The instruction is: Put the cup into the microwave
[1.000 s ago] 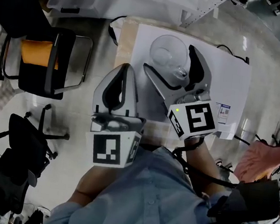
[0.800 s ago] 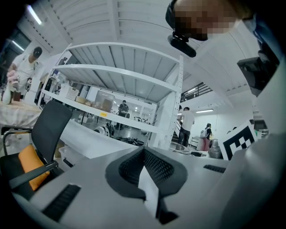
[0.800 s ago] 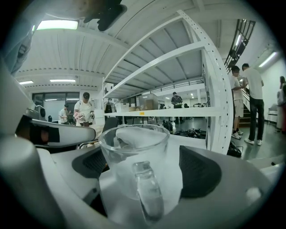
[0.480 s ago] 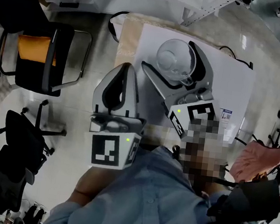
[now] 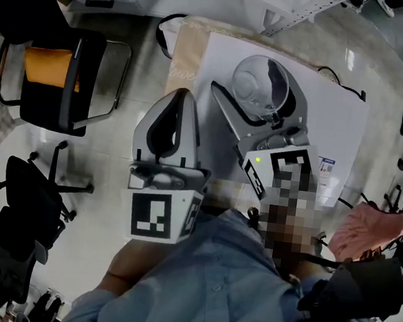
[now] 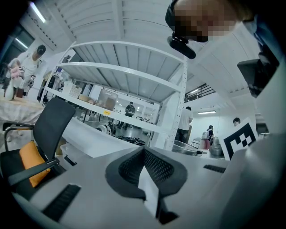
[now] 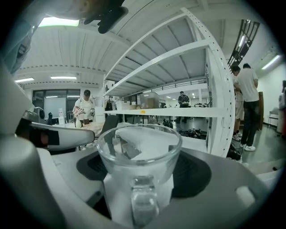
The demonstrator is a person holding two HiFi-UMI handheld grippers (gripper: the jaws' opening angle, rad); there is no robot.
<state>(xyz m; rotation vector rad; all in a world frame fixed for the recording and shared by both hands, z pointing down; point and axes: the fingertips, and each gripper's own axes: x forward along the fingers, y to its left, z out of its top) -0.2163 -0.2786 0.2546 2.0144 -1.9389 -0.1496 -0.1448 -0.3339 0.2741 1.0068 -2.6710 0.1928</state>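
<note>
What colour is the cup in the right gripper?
Colourless: it is a clear glass cup with a handle, seen best in the right gripper view.

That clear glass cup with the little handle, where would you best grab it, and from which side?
Across its round body below the rim, coming in from the handle side. The clear glass cup sits upright and its walls curve evenly, so two jaws can press opposite sides while the handle fits the gap between them. The right gripper holds it that way.

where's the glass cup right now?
Head view, centre-right: the glass cup sits clamped in the right hand-held gripper, over the white surface, right of the left hand-held gripper.
</note>
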